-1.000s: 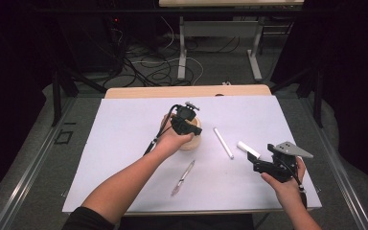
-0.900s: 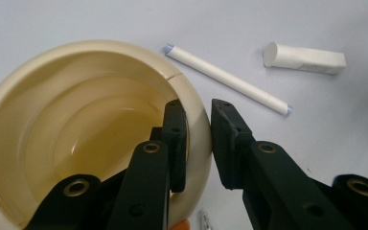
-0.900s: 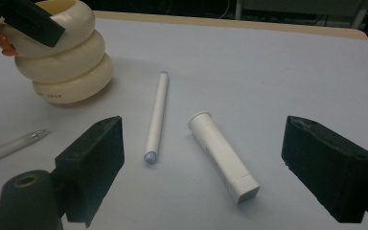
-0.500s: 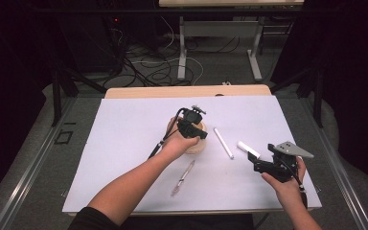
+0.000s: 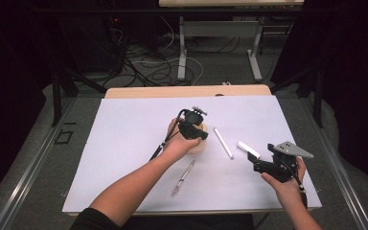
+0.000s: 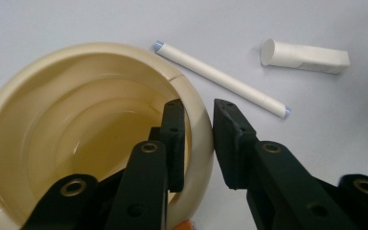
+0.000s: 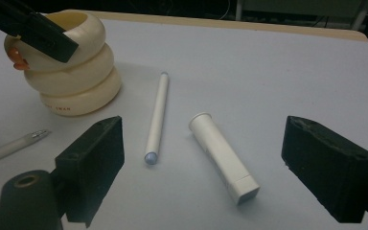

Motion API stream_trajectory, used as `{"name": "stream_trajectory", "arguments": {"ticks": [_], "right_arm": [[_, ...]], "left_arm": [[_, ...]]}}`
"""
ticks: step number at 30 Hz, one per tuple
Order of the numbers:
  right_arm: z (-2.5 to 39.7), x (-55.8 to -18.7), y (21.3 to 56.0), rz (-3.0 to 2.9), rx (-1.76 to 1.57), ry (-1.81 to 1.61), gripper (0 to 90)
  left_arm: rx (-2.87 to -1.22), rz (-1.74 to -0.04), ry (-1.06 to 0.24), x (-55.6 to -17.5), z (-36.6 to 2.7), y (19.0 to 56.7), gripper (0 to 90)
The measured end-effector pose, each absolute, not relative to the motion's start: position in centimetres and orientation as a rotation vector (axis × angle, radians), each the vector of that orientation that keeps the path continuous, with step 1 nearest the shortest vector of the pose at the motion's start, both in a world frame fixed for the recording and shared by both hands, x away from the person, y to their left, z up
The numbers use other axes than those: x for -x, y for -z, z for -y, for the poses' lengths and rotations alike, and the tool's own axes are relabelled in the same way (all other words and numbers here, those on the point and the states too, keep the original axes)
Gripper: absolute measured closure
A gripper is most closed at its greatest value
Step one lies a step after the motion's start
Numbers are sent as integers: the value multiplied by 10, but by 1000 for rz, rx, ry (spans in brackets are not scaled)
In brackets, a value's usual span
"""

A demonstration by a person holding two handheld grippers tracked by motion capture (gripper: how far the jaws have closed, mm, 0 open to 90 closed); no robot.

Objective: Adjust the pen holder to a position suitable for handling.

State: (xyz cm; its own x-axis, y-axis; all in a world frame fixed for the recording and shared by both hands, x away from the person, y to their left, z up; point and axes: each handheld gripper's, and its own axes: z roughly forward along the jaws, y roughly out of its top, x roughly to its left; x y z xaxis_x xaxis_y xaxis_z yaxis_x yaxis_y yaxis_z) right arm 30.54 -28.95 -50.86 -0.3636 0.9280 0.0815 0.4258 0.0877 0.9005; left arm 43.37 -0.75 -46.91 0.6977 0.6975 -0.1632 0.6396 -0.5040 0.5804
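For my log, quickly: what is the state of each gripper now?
Left gripper: shut on the rim of the cream holder.
Right gripper: open, holding nothing, facing the white tube.

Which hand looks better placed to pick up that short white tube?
Probably the right. The right gripper is wide open and faces the short white tube, while the left gripper straddles the cream holder's rim.

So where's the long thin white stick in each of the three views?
High view: the long white stick lies right of centre on the white table, just right of the cream ringed pot.
Left gripper view: upper middle, slanting down to the right beyond the pot's rim.
Right gripper view: centre, nearly upright in the picture, between the pot and the short white tube.
Shared landmark: the cream ringed pot, whose rim the left gripper straddles.
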Motion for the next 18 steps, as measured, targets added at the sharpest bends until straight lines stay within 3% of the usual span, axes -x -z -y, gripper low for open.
{"name": "stream_trajectory", "arguments": {"ticks": [11,18], "right_arm": [[289,-306,509,-1853,-1331,-1228,145],[289,-306,509,-1843,-1328,-1242,145]], "left_arm": [[-2225,-1006,-137,-432,-3,460,654],[-2148,-976,-173,-426,-12,454,530]]}}
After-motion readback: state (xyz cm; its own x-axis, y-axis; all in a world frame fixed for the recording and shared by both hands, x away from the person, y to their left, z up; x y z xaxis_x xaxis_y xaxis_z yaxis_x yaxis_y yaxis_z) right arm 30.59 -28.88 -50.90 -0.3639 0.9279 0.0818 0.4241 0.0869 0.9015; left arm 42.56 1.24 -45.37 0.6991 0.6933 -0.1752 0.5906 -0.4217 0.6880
